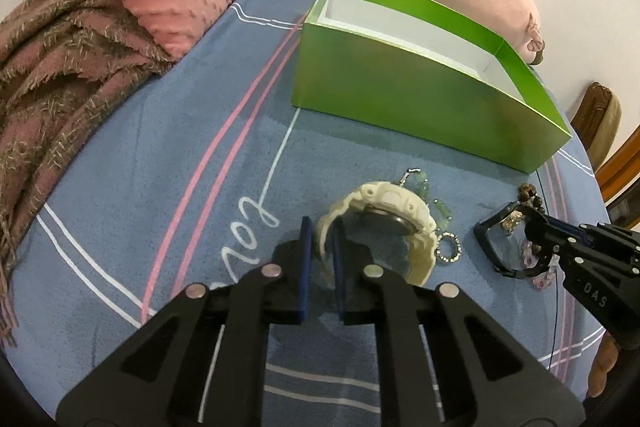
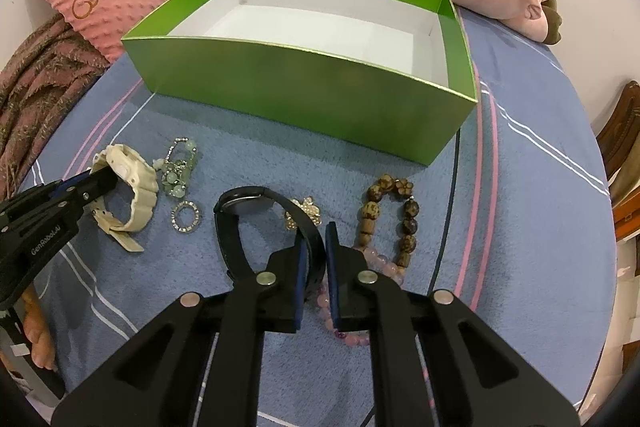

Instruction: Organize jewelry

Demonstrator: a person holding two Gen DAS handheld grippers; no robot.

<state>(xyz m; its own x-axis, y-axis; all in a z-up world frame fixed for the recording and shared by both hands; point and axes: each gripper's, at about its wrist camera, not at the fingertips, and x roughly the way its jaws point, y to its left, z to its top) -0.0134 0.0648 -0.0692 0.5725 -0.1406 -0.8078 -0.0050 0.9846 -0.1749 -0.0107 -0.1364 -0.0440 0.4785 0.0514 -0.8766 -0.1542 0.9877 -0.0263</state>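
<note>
**Both tools clamped on watches, green box ahead**

Left wrist view: left tool [image 1: 320, 259] has its blue pads closed on the strap of the cream-white plastic wristwatch [image 1: 394, 223], which sits straight ahead of the fingertips, case back facing the camera; whether it is lifted off the blue striped bedsheet [image 1: 160, 155] cannot be told. Open green cardboard box with white lining [image 1: 420, 99] lies beyond the watch and slightly right, long side across the view. Pale green bead bracelet [image 1: 434, 205] peeks out behind the watch; small rhinestone ring [image 1: 450, 247] just beside it. Right tool [image 1: 520, 247] is off to the right, gripping the black-strap wristwatch [image 1: 490, 239]. Printed script on the sheet is partly readable, looks like "Lov"; right tool body shows "DAS".

Right wrist view: right tool [image 2: 316, 255] pinches the black watch band [image 2: 248, 203] between its pads, loop extending forward-left. Green box [image 2: 304, 95] sits directly ahead, nothing visible inside, long axis left-right. Brown wooden bead bracelet [image 2: 394, 219] and pink translucent bead bracelet [image 2: 352, 291] lie just right of the fingers; a pearl-and-gold cluster piece [image 2: 306, 211] is beside the black band. Left tool [image 2: 96, 183] holds the cream watch [image 2: 136, 195] at far left; its body reads "GenRobot.AI".

Judgement: the right tool seems slightly better lined up with the box; both need a forward lift over the near wall.
</note>
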